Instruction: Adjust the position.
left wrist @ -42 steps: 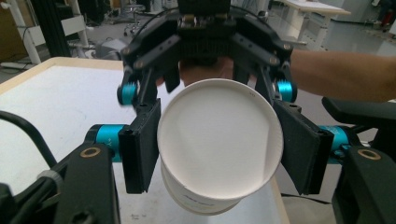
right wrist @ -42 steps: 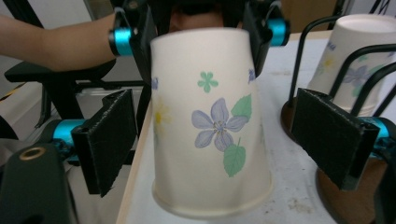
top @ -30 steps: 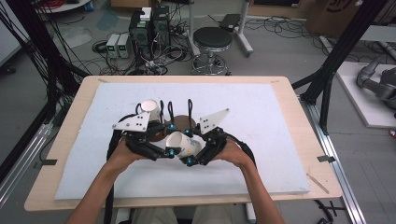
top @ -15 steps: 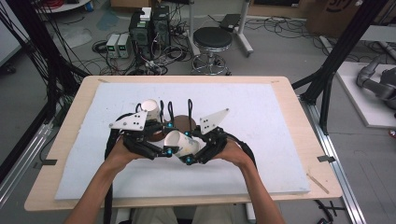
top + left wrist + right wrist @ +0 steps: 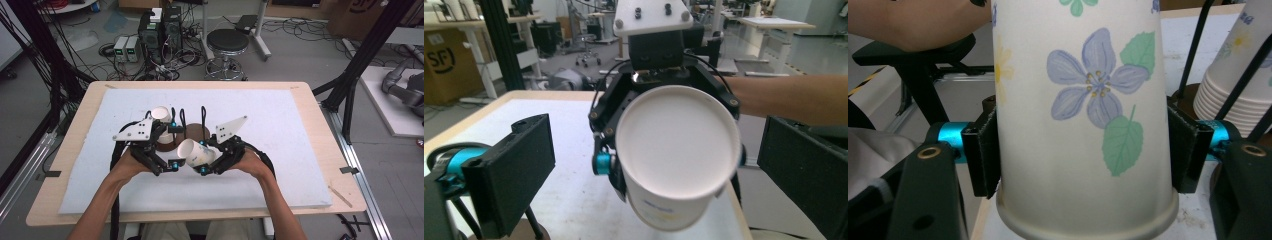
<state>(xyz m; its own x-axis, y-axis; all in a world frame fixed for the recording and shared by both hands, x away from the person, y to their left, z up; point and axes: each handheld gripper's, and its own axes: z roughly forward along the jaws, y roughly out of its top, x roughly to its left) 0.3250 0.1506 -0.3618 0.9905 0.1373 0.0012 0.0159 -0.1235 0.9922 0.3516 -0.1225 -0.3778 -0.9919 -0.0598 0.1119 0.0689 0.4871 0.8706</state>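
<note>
Left of centre in the high view: left gripper (image 5: 172, 145), jaws just opened wide, nothing between them. Just right of it, at centre: cup (image 5: 196, 152) lying level, mouth toward the left gripper, long axis along the line between both hands. Further right: right gripper (image 5: 206, 156), jaws just closed on the cup's wall. Behind, toward upper left: cup stack (image 5: 161, 125), upright.

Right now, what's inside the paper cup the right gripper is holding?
The cup looks empty: through its open mouth, the left gripper view shows a plain white inner wall and bottom. The right gripper clamps its sides. The cup hides the table behind it.
</note>
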